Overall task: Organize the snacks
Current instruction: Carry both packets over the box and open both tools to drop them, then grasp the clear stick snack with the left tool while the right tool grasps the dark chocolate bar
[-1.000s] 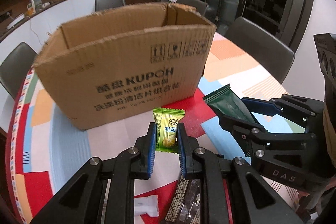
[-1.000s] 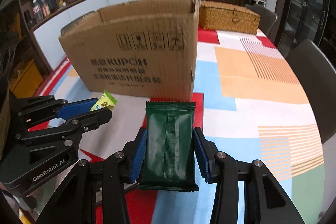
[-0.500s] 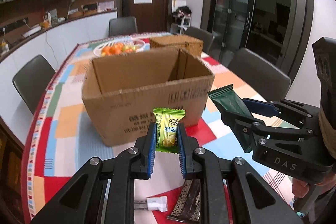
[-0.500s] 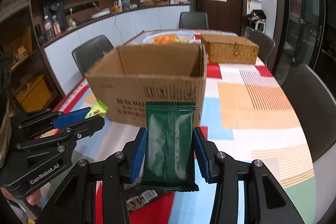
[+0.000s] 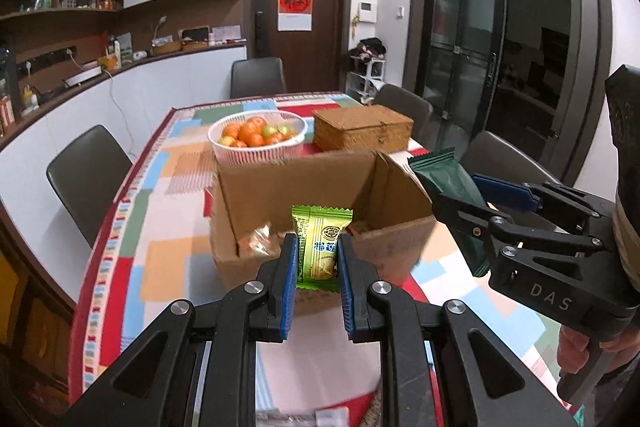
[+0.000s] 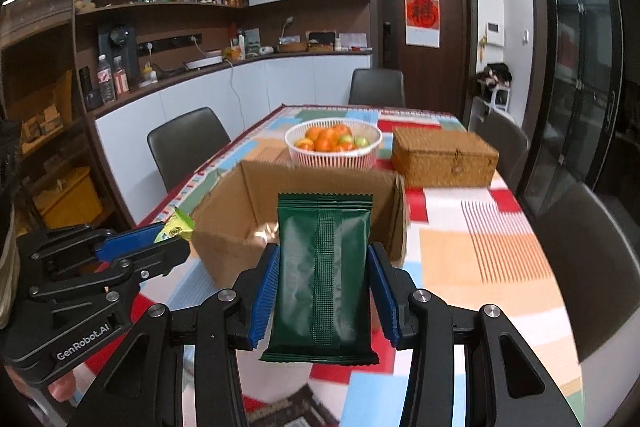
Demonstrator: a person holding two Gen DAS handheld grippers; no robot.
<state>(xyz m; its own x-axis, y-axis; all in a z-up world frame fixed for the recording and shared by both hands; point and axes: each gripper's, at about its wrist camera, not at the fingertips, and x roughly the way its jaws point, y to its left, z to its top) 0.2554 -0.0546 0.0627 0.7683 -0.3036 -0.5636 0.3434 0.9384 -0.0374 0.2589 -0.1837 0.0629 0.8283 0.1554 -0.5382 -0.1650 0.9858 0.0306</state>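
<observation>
Height is what has changed: a second ago both cameras faced the printed front wall of the cardboard box (image 5: 320,223), and now they look over its rim at wrapped snacks lying inside, so both packets are probably about to be carried over the opening and dropped in. The left gripper (image 5: 318,263) is clamped narrowly on a small yellow-green candy packet (image 5: 320,247), which stands upright between the blue pads, long axis pointing up and away toward the box, printed face to the camera. The right gripper (image 6: 322,291) holds a dark green snack packet (image 6: 322,275) by its long edges, its jaws set wider; that packet also stands on end, back seam facing the lens, crimped top toward the box. Both packets hang in the air just short of the box's near wall, above the patchwork tablecloth (image 6: 500,251).
</observation>
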